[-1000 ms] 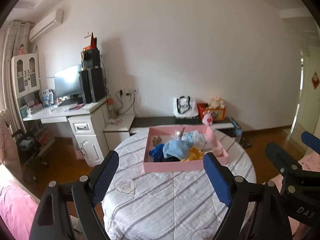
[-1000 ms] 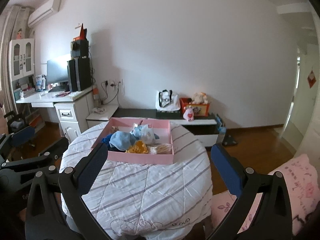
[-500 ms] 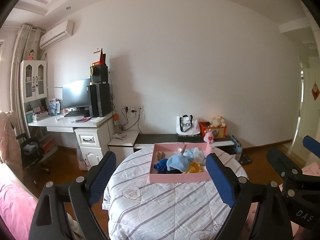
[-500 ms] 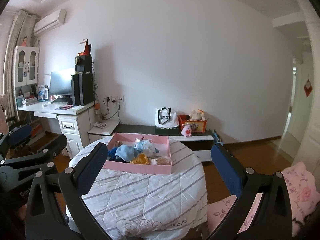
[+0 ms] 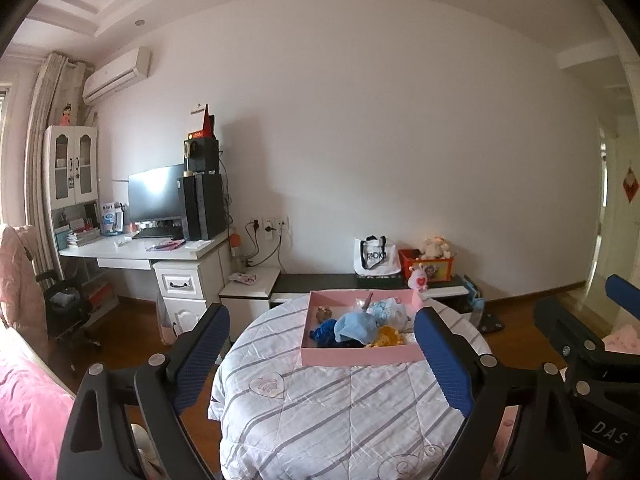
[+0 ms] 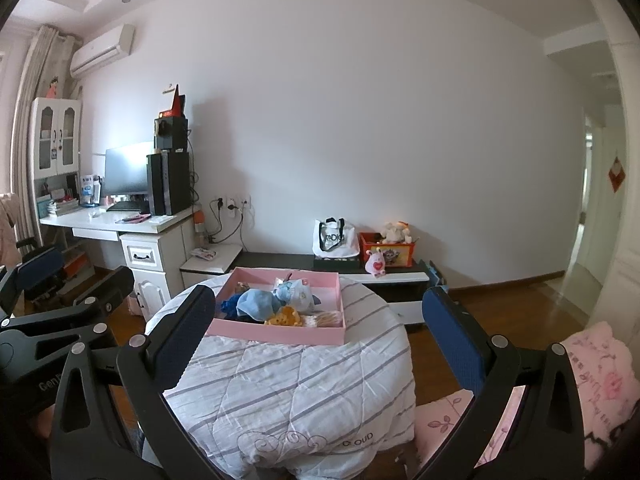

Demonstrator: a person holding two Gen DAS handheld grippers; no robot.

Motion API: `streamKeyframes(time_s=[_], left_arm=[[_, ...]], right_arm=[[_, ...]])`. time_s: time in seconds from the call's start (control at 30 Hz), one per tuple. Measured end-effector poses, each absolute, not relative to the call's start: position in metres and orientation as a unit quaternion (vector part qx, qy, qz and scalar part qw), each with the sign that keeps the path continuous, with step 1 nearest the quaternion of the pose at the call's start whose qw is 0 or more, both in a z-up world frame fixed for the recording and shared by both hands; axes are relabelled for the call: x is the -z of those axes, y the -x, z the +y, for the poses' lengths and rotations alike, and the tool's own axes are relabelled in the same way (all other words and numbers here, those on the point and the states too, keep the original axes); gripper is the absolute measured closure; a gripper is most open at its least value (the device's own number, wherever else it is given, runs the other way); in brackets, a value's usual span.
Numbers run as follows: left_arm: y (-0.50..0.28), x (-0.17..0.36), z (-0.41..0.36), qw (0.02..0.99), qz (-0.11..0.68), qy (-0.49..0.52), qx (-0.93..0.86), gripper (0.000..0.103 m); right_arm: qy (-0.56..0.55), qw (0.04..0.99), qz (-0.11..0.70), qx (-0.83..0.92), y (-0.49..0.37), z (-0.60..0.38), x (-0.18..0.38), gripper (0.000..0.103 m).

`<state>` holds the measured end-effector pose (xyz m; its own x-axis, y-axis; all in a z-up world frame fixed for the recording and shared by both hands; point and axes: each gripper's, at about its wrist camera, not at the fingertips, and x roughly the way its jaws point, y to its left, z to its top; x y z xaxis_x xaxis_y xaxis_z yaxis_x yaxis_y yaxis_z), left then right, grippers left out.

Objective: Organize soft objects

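A pink tray (image 5: 362, 356) (image 6: 280, 333) sits on the far half of a round table covered by a striped white quilt (image 5: 340, 408) (image 6: 288, 384). In the tray lie several soft things: a light blue cloth (image 5: 354, 326) (image 6: 256, 302), a dark blue knit piece (image 5: 324, 331), a yellow knit piece (image 5: 386, 336) (image 6: 286, 316) and a pale printed cloth (image 5: 390, 310) (image 6: 296, 294). My left gripper (image 5: 320, 356) is open and empty, held back from the table's near edge. My right gripper (image 6: 320, 340) is open and empty too, beside it.
A white desk (image 5: 160, 252) with monitor and speakers stands at the left wall. A low dark bench (image 5: 360, 280) holds a tote bag, a red box and plush toys. Pink bedding (image 6: 592, 380) lies at the right, a chair (image 5: 64, 312) at the left.
Both grippers have pulled back and tilted upward, so the table and tray sit lower and smaller in both views. Both stay open and empty.
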<state>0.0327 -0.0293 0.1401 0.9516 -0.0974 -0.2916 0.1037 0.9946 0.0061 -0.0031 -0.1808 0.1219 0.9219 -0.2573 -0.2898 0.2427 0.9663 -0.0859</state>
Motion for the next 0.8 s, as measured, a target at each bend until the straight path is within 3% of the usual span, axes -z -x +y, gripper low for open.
streamKeyframes(time_s=[0.8], left_arm=[[-0.026, -0.136, -0.036, 0.990, 0.131, -0.006, 0.042, 0.009]], right_arm=[[0.030, 0.981, 0.130, 0.138, 0.015, -0.175, -0.128, 0.000]])
